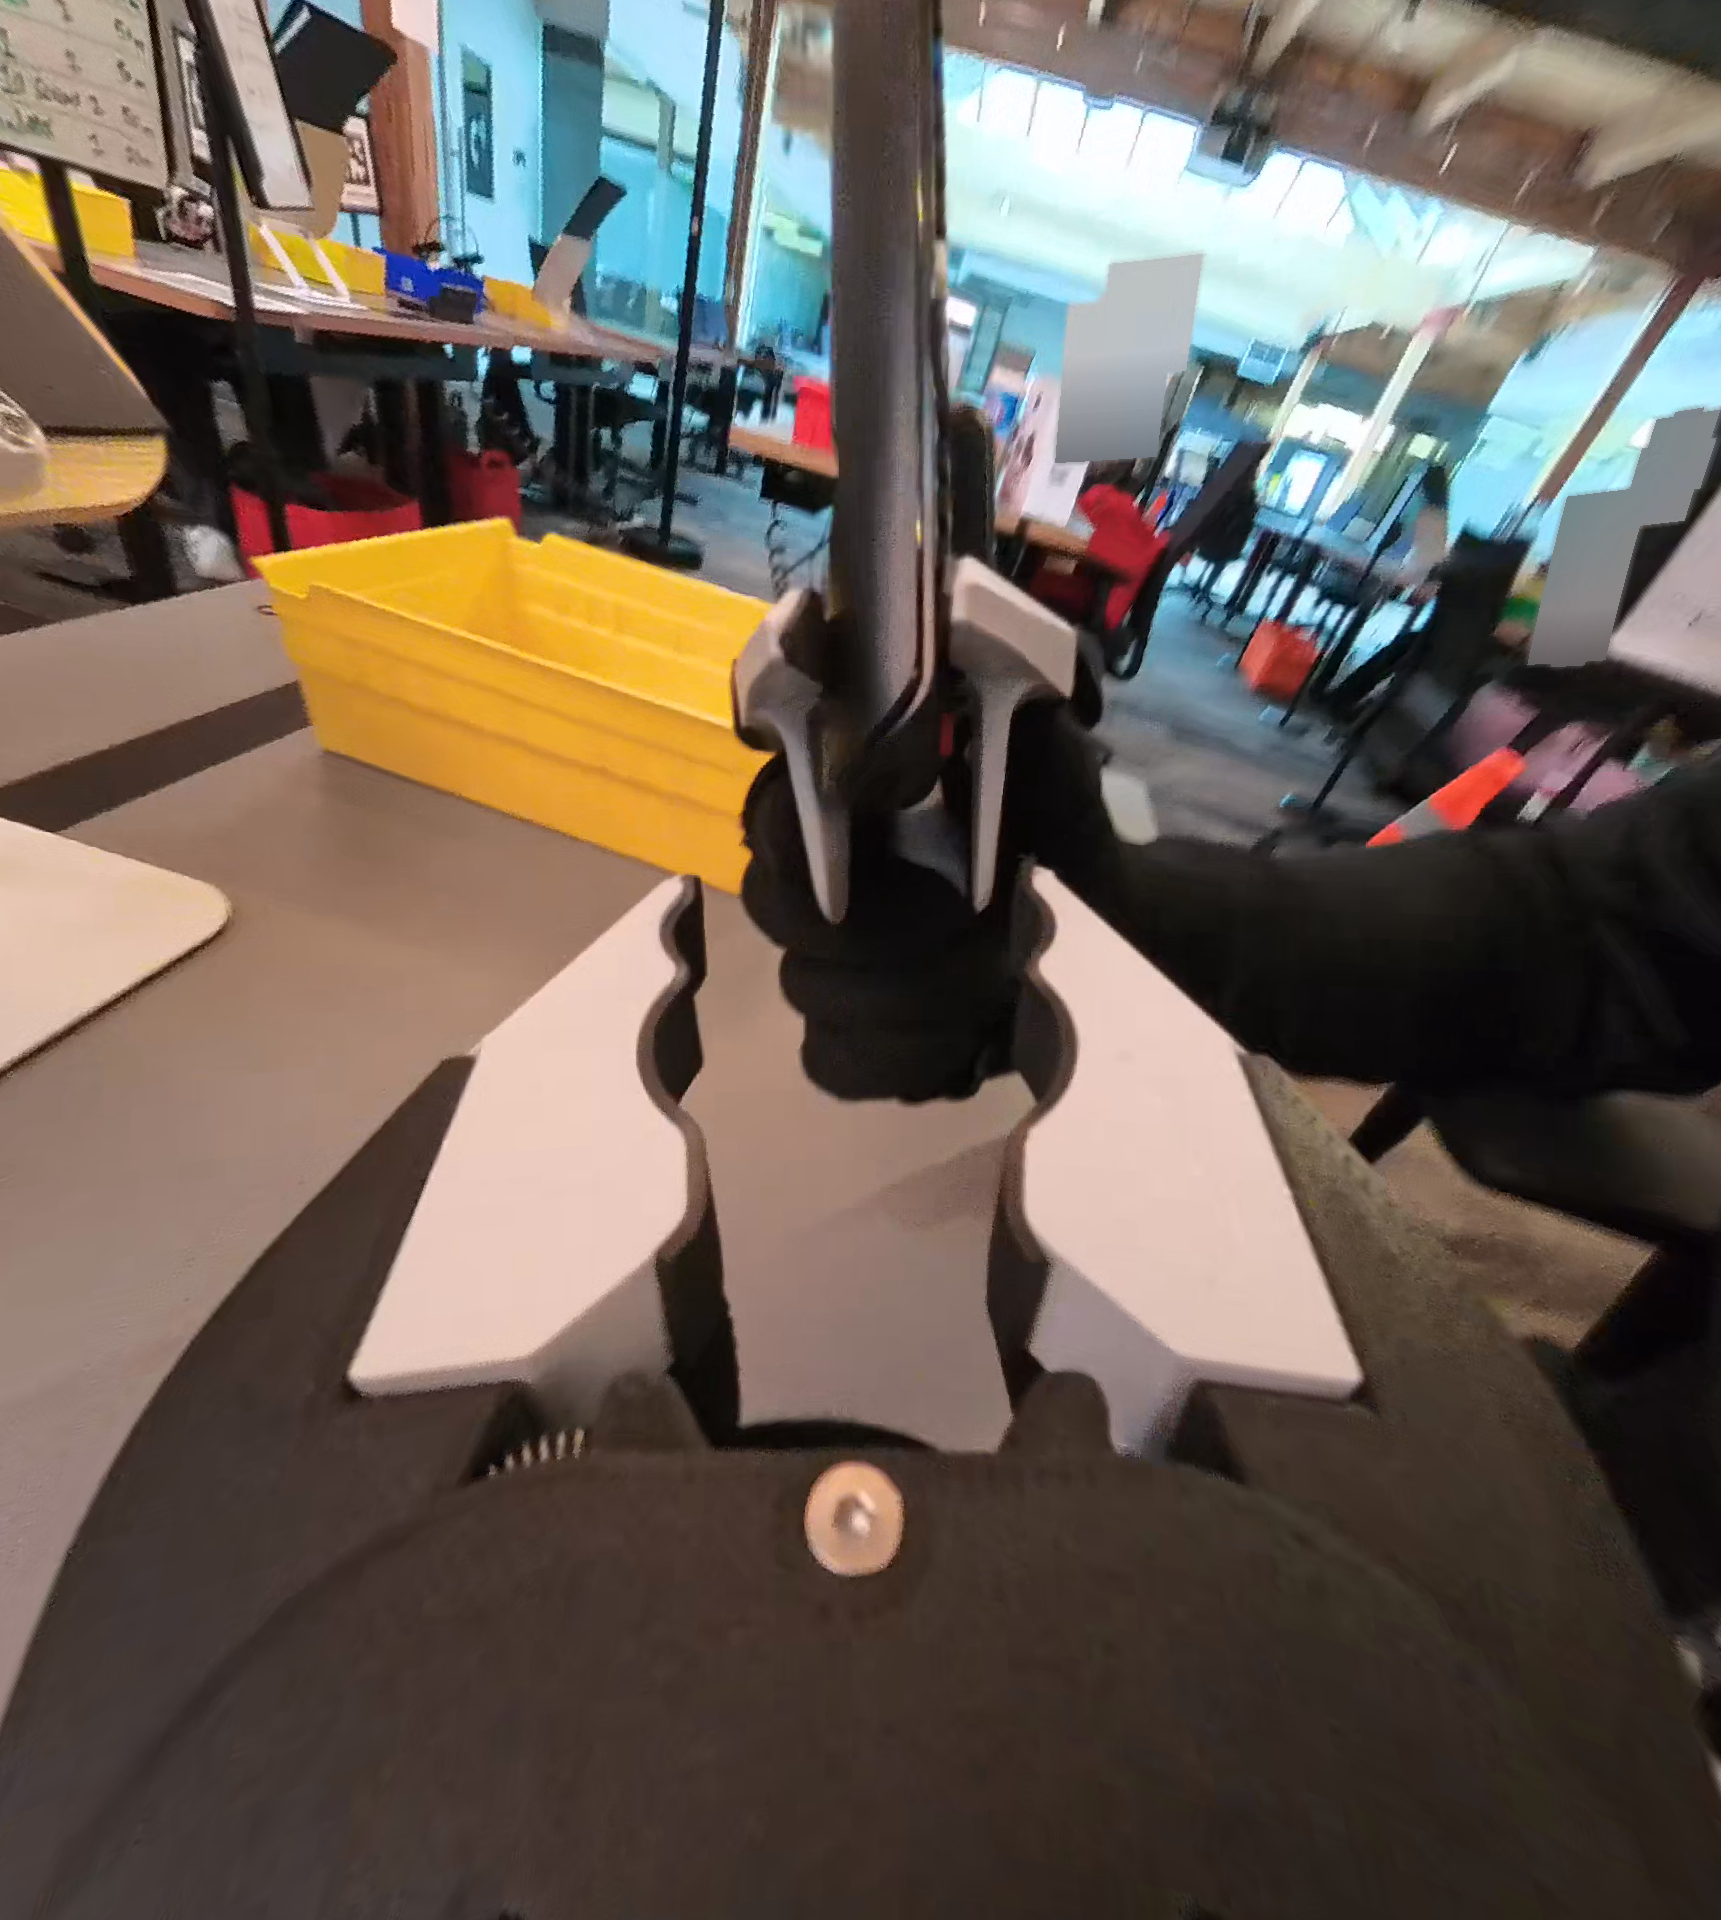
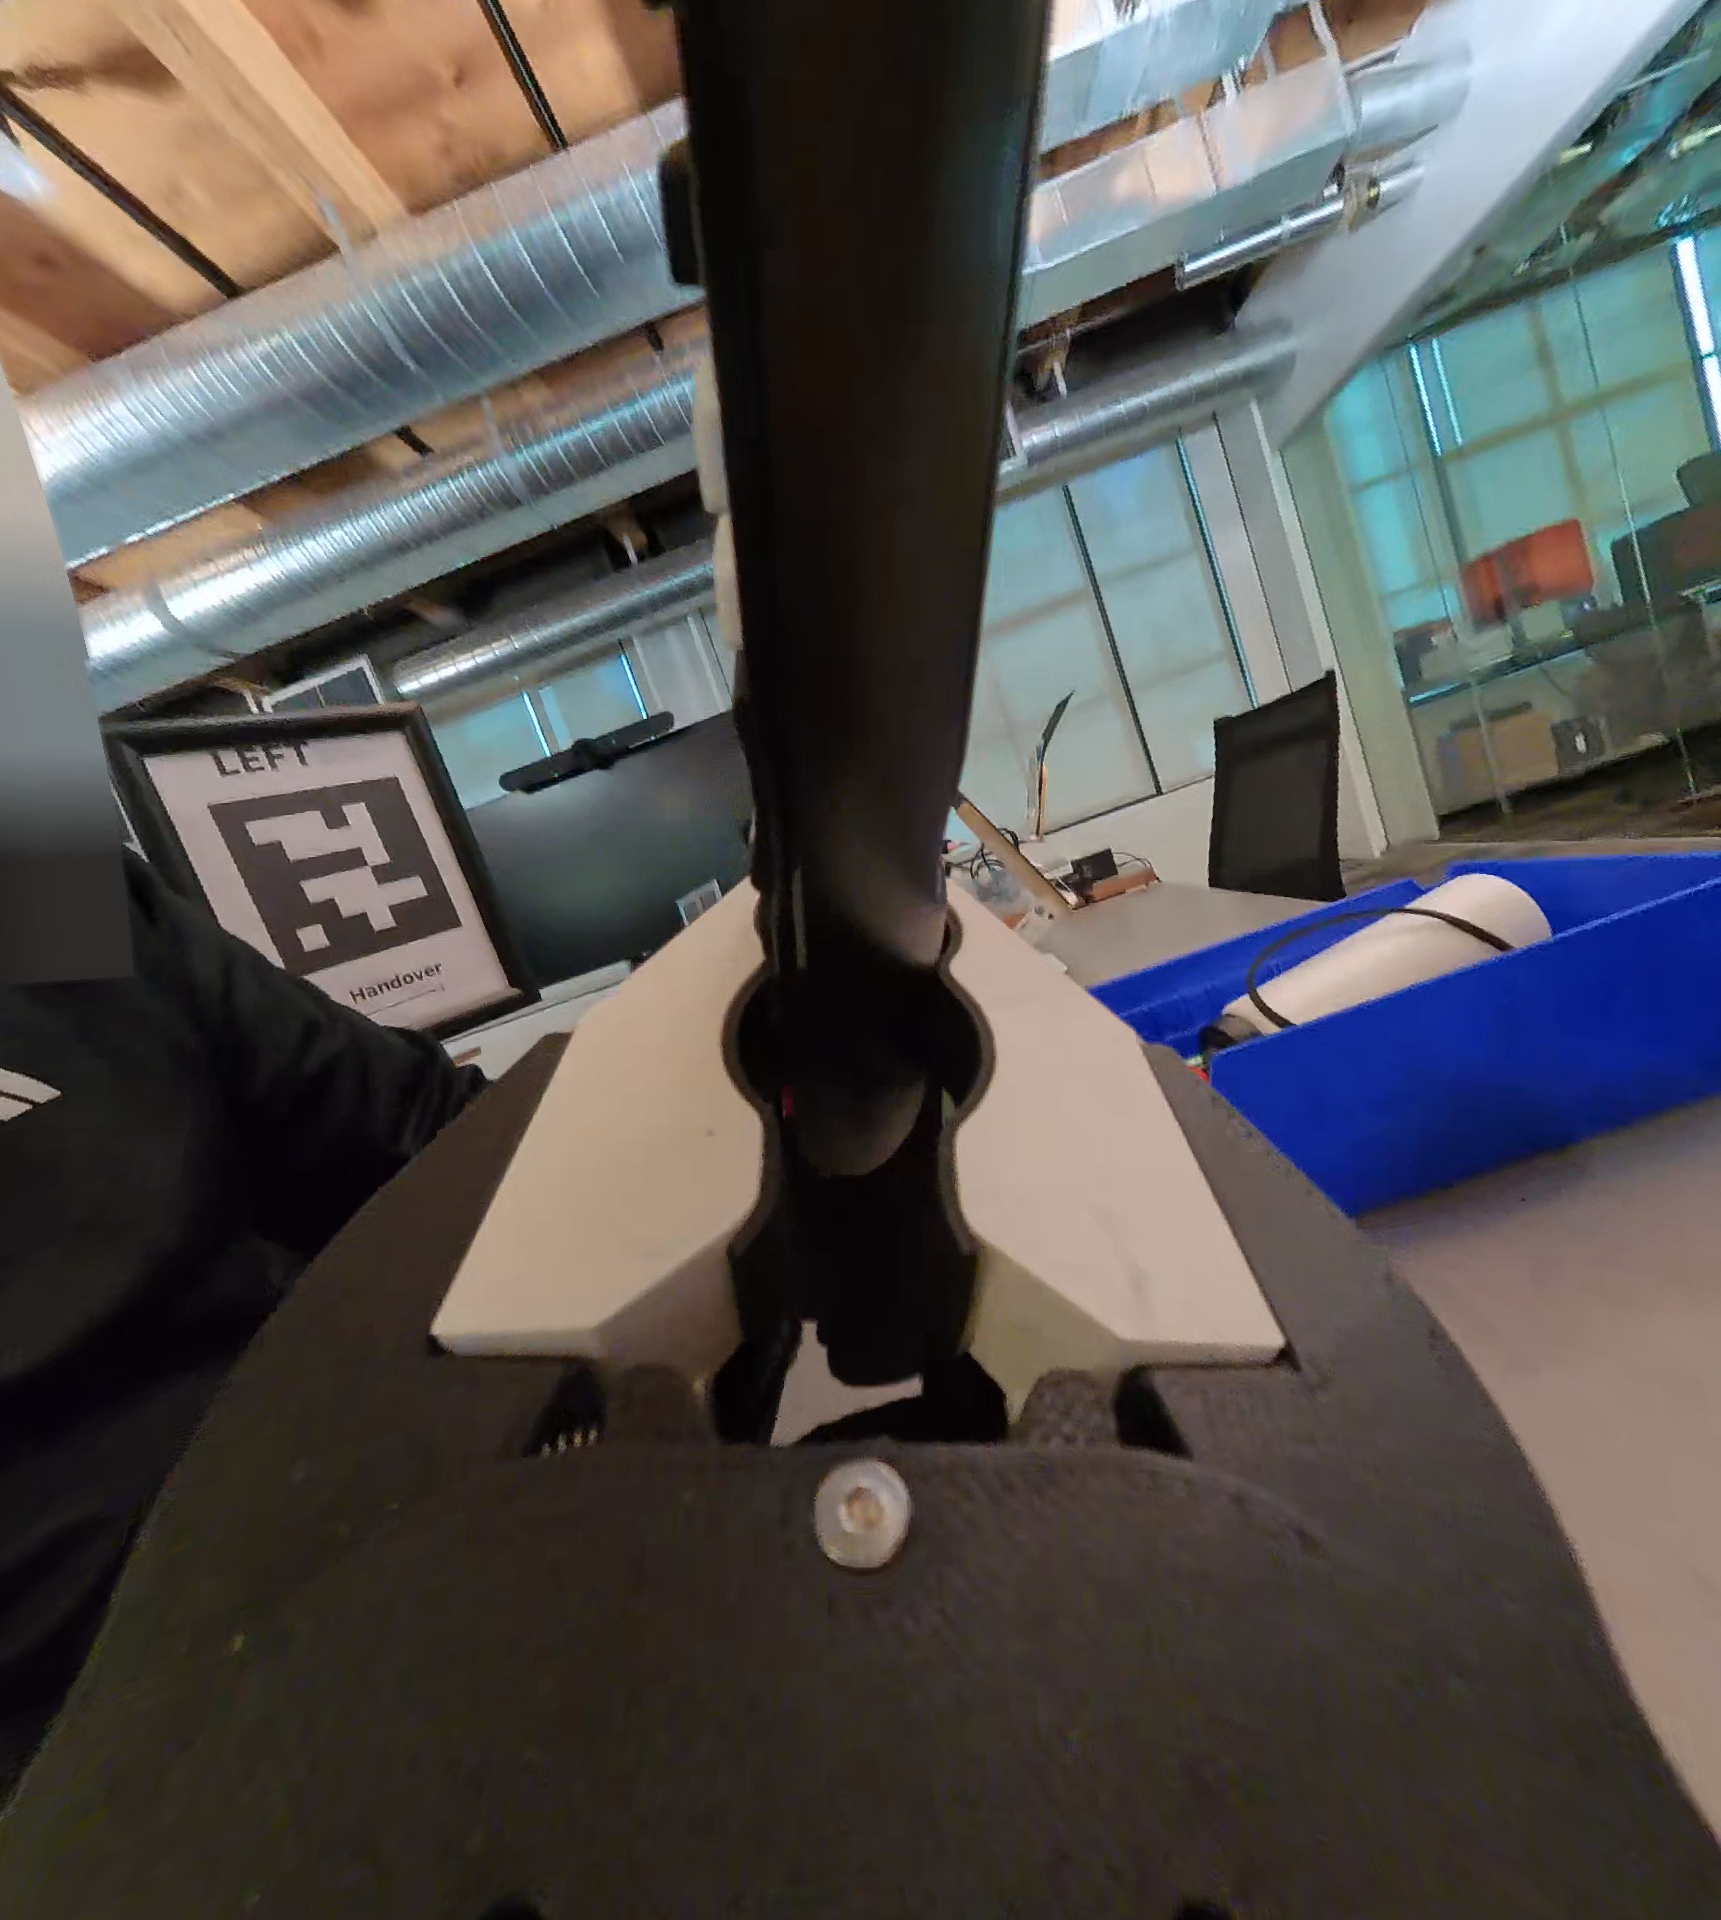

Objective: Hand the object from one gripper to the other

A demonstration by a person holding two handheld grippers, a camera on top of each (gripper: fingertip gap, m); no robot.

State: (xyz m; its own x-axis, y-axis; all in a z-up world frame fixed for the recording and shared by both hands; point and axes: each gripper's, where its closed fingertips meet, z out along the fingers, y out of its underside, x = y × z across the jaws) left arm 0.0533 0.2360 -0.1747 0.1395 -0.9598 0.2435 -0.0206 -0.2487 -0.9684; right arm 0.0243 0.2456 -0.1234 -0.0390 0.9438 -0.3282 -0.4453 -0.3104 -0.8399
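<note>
In the left wrist view, the left gripper (image 1: pixel 861 940) sits low over a grey table (image 1: pixel 243 1091) with its two white fingers (image 1: pixel 565 1153) spread wide and nothing between them. Just past their tips, a black-gloved hand (image 1: pixel 897 935) holds the right gripper (image 1: pixel 882 675), whose pale fingers are clamped around the lower end of a long dark pole (image 1: pixel 882 312). The pole stands nearly upright and runs out of the top of the picture. A black sleeve (image 1: pixel 1458 935) reaches in from the right. A yellow bin (image 1: pixel 482 675) rests on the table behind and to the left of the pole, and the flat white base of a stand (image 1: pixel 25 945) lies at the left edge. In the right wrist view, the right gripper (image 2: pixel 856 935) is closed on the same dark pole (image 2: pixel 856 468), which is seated in the notches between its white fingers (image 2: pixel 627 1143) and rises steeply toward the ceiling. To the right, a blue bin (image 2: pixel 1521 1060) on the table holds a white cylinder (image 2: pixel 1396 945) with a thin black cable over it. To the left, a framed black-and-white marker sign (image 2: pixel 336 862) stands behind a black sleeve (image 2: pixel 108 1143).
</note>
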